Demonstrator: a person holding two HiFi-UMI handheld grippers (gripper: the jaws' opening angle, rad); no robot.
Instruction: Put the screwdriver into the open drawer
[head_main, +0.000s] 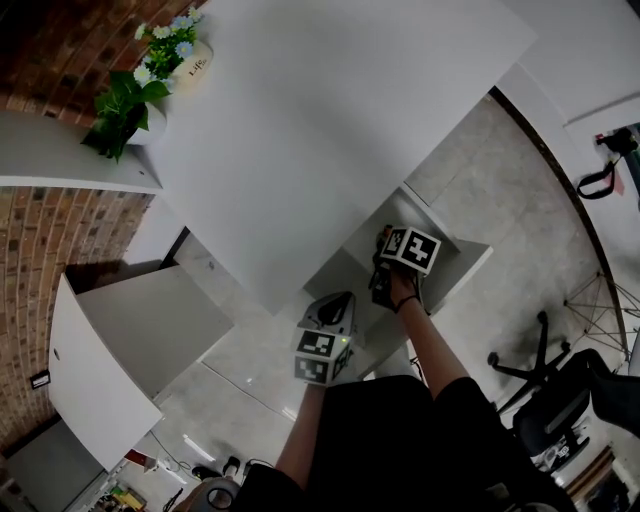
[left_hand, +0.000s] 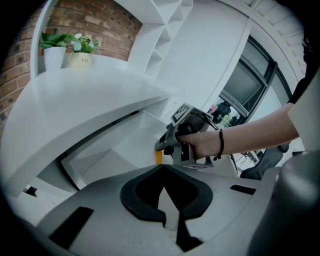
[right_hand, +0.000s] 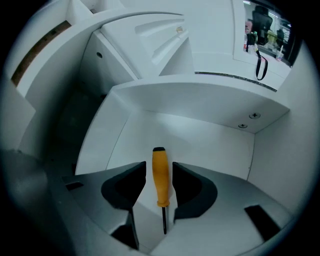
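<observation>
Screwdriver (right_hand: 159, 174), orange-handled, points its handle into the open white drawer (right_hand: 205, 142), low over the floor, with its thin shaft running back between the jaws of the right gripper (right_hand: 159, 168). Those jaws stand slightly apart, a narrow gap showing on each side of the handle. The left gripper (left_hand: 161, 168) hangs just beside the drawer, jaws together on nothing.

Office: white desk (head_main: 330, 120), swivel chair (head_main: 555, 405), brick wall (head_main: 40, 240).
</observation>
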